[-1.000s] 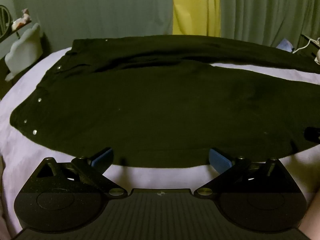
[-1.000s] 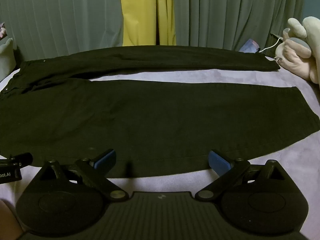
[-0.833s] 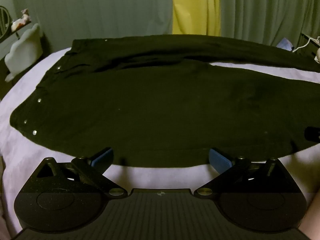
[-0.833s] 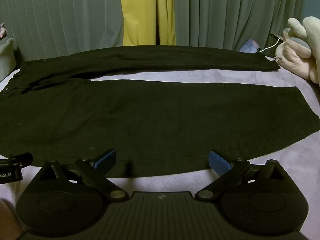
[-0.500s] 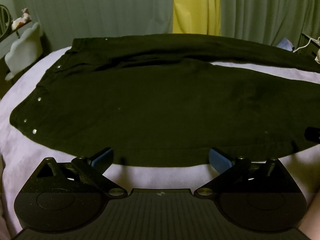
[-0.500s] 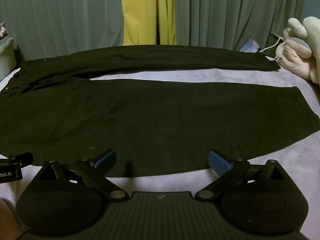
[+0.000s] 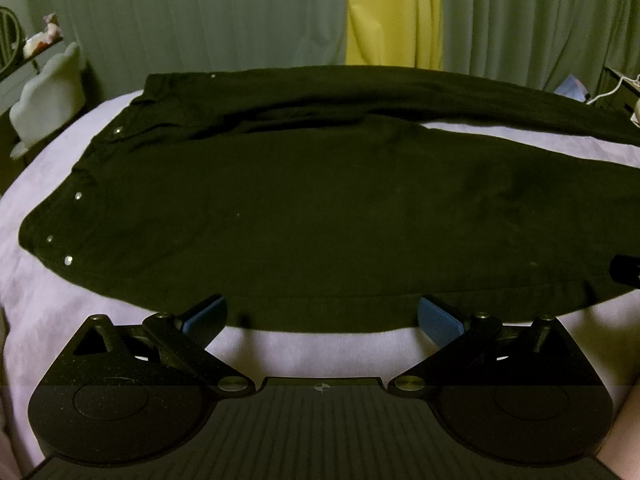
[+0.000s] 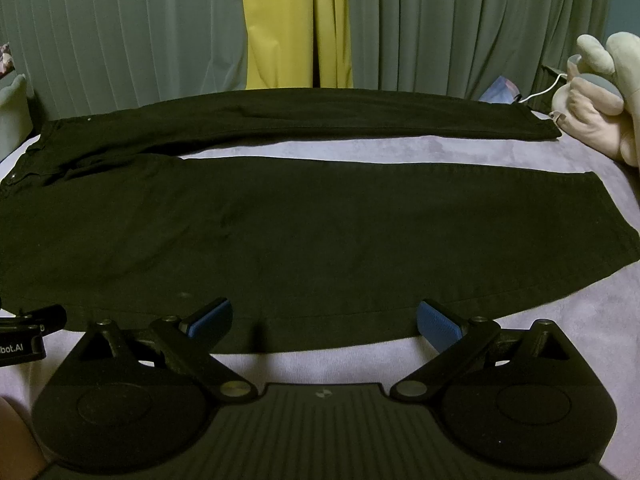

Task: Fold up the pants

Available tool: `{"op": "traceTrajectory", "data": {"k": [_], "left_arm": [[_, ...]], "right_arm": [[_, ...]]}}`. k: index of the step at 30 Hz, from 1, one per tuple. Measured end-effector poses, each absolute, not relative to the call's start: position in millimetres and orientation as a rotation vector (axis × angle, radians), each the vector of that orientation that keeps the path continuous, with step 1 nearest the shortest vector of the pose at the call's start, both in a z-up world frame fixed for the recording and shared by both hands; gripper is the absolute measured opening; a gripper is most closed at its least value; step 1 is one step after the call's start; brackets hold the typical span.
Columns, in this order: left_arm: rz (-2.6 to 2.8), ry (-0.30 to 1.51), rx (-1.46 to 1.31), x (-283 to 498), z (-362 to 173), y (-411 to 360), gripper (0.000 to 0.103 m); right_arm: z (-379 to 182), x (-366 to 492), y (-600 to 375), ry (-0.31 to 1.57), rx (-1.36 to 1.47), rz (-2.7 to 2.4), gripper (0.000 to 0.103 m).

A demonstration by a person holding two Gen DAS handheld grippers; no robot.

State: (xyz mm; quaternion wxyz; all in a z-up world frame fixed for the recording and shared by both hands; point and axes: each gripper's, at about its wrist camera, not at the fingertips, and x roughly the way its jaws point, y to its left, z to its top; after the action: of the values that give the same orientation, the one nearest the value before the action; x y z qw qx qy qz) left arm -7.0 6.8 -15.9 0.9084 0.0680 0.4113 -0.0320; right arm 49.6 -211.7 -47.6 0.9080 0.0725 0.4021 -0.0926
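On the bed (image 7: pixel 36 300), lilac velvety cover: black pants (image 7: pixel 320 208) lie flat, unfolded, waist left, hems right. Matte heavy cloth, silver rivets at the waist, stitched seam along the near edge. Legs split in a narrow V, far leg (image 8: pixel 320 120) thin and straight. Left gripper (image 7: pixel 320 316) sits low and level at the near edge by the hip, blue ribbed pads spread wide, nothing held. Right gripper (image 8: pixel 324 320) same pose by the near leg, wide, empty. Pleated grey-green curtain (image 8: pixel 120 40) behind, yellow strip (image 8: pixel 292 24).
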Motion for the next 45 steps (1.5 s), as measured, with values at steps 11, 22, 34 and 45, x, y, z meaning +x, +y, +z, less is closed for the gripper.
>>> {"op": "traceTrajectory", "data": {"k": [11, 22, 34, 45], "left_arm": [[-0.066, 0.855, 0.146, -2, -11, 5, 0.103], [-0.064, 0.861, 0.145, 2, -12, 6, 0.103], [-0.062, 0.864, 0.148, 3, -14, 5, 0.103], [-0.063, 0.869, 0.154, 4, -14, 5, 0.103]], "right_arm": [[-47, 50, -213, 0.832, 0.151, -0.191, 0.099], [-51, 52, -213, 0.836, 0.161, -0.188, 0.099], [-52, 52, -215, 0.846, 0.171, -0.185, 0.099], [-52, 52, -216, 0.849, 0.172, -0.185, 0.099]]}}
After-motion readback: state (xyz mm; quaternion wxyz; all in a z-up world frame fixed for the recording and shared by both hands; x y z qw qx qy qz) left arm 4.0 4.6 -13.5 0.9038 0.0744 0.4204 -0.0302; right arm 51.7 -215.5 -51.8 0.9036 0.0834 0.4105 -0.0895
